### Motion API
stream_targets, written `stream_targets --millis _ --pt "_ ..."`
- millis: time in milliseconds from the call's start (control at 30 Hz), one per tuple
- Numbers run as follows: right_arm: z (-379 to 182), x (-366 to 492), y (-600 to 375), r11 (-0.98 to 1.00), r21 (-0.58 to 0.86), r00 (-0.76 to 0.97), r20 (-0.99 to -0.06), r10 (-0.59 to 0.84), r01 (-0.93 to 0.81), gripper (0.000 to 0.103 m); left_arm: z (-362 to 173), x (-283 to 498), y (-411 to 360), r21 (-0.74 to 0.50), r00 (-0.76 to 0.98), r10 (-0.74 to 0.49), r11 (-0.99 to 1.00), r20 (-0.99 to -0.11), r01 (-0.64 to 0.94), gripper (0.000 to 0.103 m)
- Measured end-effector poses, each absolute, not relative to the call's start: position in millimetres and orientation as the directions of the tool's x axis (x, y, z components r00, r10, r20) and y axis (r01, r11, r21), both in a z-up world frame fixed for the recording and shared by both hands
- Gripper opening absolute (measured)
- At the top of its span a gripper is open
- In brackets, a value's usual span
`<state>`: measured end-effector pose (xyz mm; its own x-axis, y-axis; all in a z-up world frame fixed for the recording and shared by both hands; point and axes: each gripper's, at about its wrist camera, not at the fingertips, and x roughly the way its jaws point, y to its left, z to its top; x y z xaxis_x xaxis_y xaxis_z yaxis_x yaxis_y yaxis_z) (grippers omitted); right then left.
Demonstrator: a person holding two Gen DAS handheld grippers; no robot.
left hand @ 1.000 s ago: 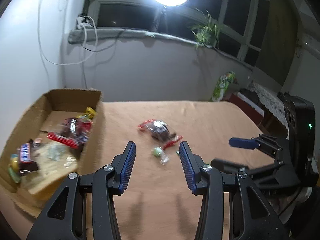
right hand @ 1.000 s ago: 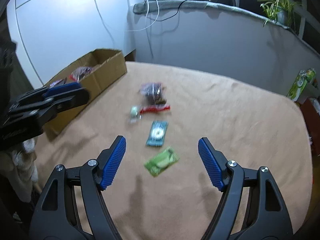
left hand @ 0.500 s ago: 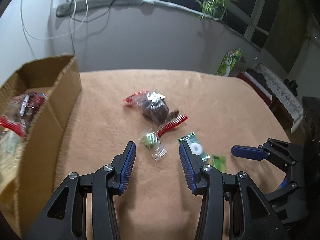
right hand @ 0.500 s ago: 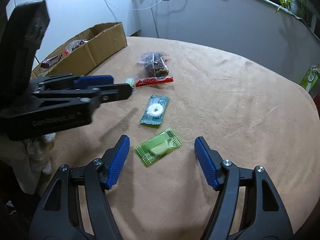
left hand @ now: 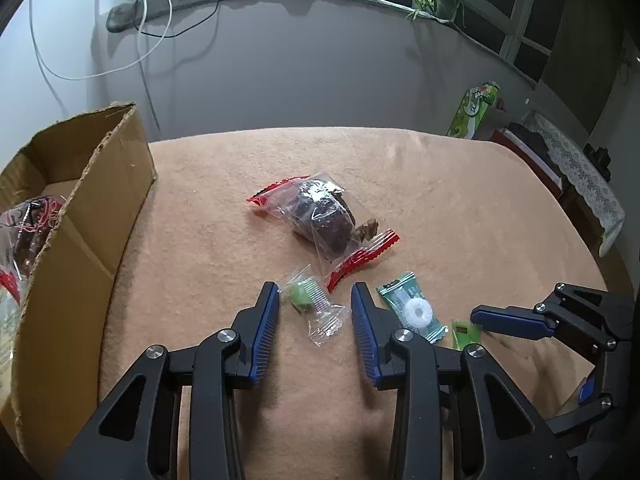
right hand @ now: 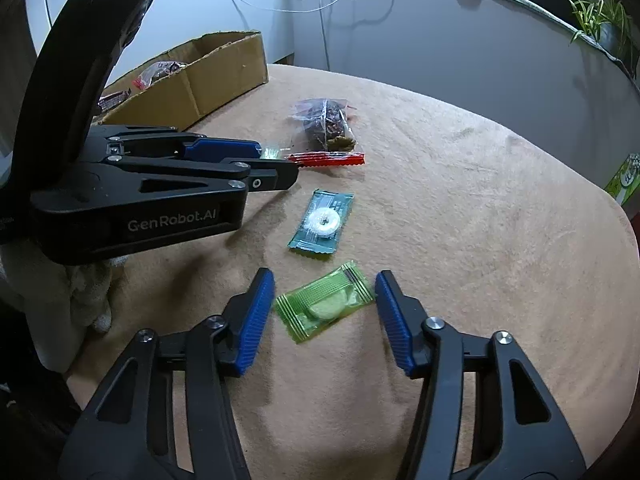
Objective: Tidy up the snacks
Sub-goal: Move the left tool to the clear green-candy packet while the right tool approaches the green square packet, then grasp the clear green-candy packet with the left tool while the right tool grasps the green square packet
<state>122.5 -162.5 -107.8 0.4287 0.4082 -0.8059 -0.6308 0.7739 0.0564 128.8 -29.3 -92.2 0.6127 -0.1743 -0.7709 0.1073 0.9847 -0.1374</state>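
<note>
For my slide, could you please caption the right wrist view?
Open right gripper straddles a green candy packet on the tan tablecloth; the left gripper reaches in alongside.

Cardboard box (left hand: pixel 72 216) cut off leftward

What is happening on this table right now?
A person is sorting snacks with two handheld tongs. The left tongs stand open around a small clear-wrapped green candy. The right tongs stand open around a light green sweet packet. Neither is gripped yet. The brown cardboard box already holds some snacks.
</note>
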Motion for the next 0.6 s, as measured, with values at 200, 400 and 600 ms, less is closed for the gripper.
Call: stream_targets --millis 200,400,600 --pt "-106.5 120.9 -163.4 0.781 0.051 0.442 -0.8 0.405 -0.623 0.039 -93.2 129.0 -29.4 -0.137 0.614 -0.173 0.985 -0.77 0.106 0.025" --pt "-105.4 116.3 -165.0 0.782 0.036 0.457 -0.795 0.4 -0.622 0.033 -93.1 129.7 -32.6 -0.128 0.614 -0.174 0.985 -0.77 0.119 0.021" --pt "-104.1 117.0 -171.1 0.79 0.06 0.457 -0.787 0.414 -0.61 0.02 -92.2 127.9 -31.5 -0.13 0.615 -0.18 0.983 -0.768 0.126 0.018"
